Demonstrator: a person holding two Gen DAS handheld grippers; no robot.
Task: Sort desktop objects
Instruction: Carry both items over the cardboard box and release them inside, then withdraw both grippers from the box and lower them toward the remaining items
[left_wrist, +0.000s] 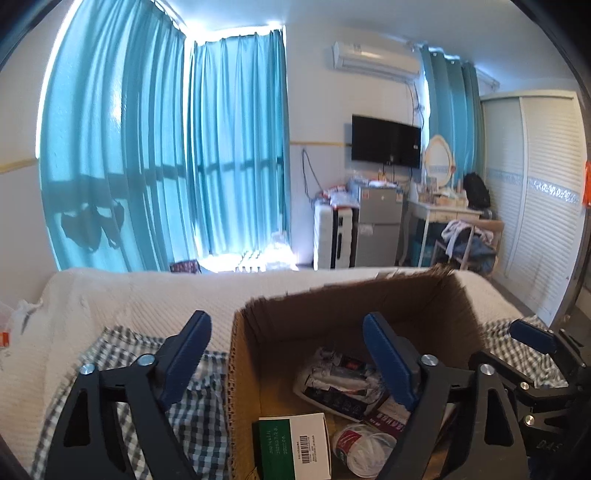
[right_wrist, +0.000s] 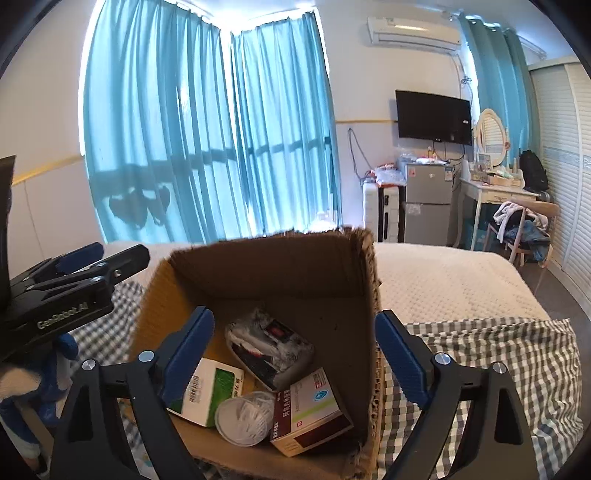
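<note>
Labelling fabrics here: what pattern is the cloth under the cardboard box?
Grey-and-white check on the cloth; clearest in the right wrist view.

The cardboard box (right_wrist: 266, 273) is matt brown with rough, frayed corrugated edges. It sits on a woven checked cloth (right_wrist: 487, 354) over a textured cream bedspread (right_wrist: 443, 280). Inside, a glossy plastic-wrapped packet (right_wrist: 269, 343) lies beside smooth paper cartons (right_wrist: 310, 413). The gripper fingers (right_wrist: 184, 358) carry matt blue pads and shiny metal screws.
</note>
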